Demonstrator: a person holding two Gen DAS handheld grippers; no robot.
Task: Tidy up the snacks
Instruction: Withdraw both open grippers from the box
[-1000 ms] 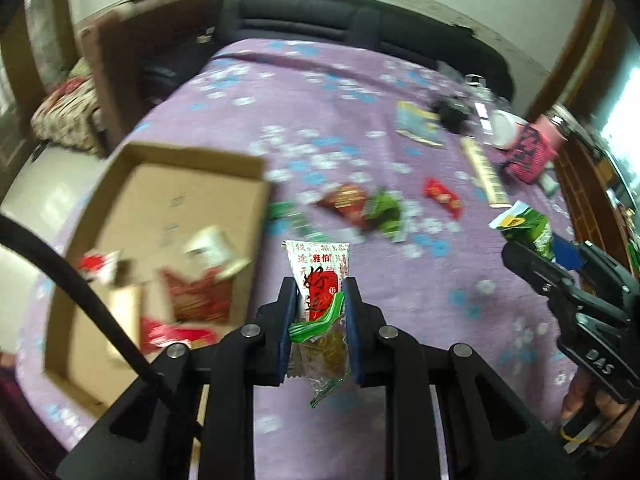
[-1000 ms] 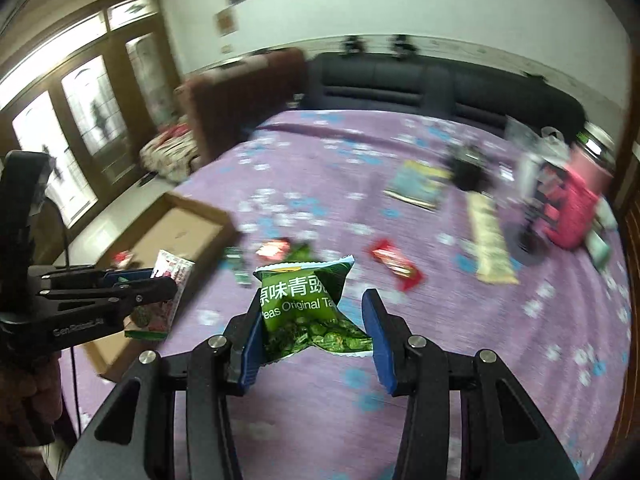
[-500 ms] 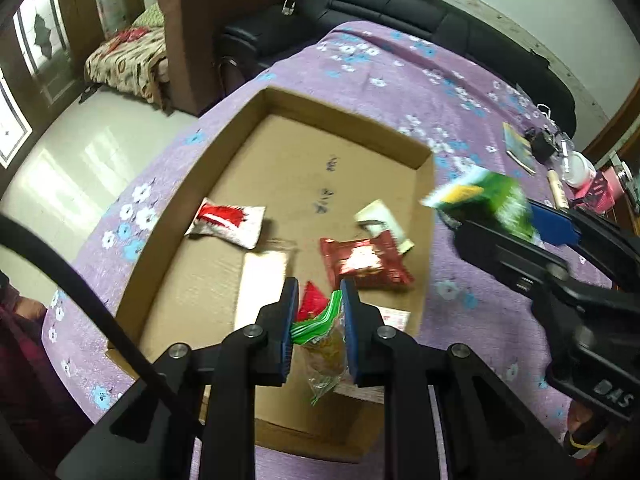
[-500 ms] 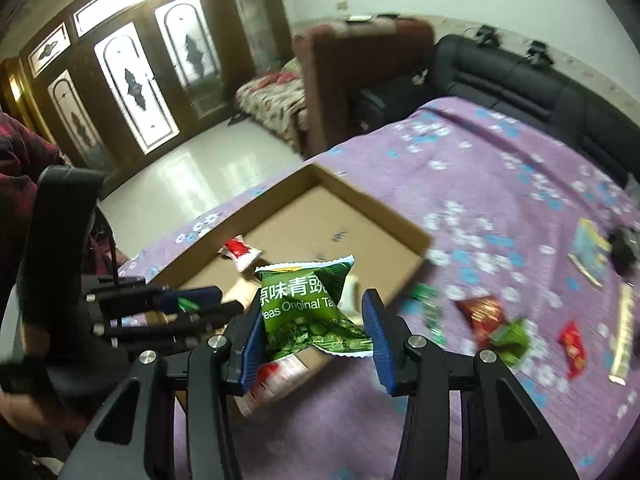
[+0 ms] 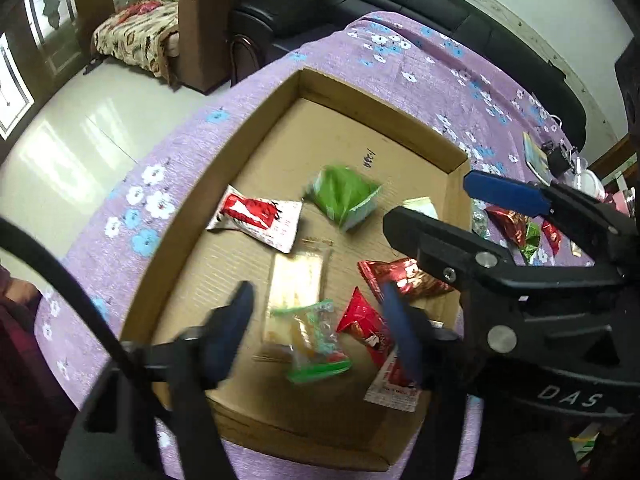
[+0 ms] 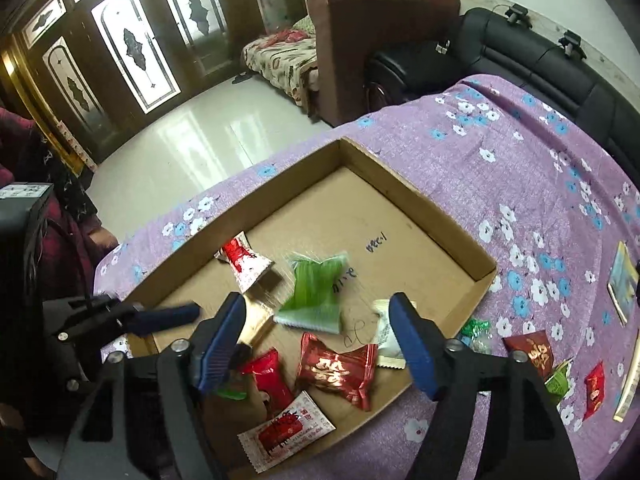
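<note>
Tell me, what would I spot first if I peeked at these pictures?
The big cardboard box on the purple flowery cloth, with shiny snack packs scattered inside. A blurry green pack sits mid-box, just beyond the open right gripper. The left gripper gapes open over a clear pack.

Around me the table wears a purple cloth [image 6: 520, 168] printed with small white and blue flowers. Beyond its far edge I see a black leather sofa [image 6: 532, 60], and just beside that a brown armchair [image 6: 384, 40]. A floral-patterned blanket [image 6: 276, 56] lies over a low seat behind the armchair. The floor [image 6: 188, 136] is pale, glossy tile that catches the light. Dark wooden doors with frosted glass panels [image 6: 128, 48] line the wall on my left. Out on the cloth to my right rests a small flat booklet [image 6: 622, 280], well apart from the sofa.
</note>
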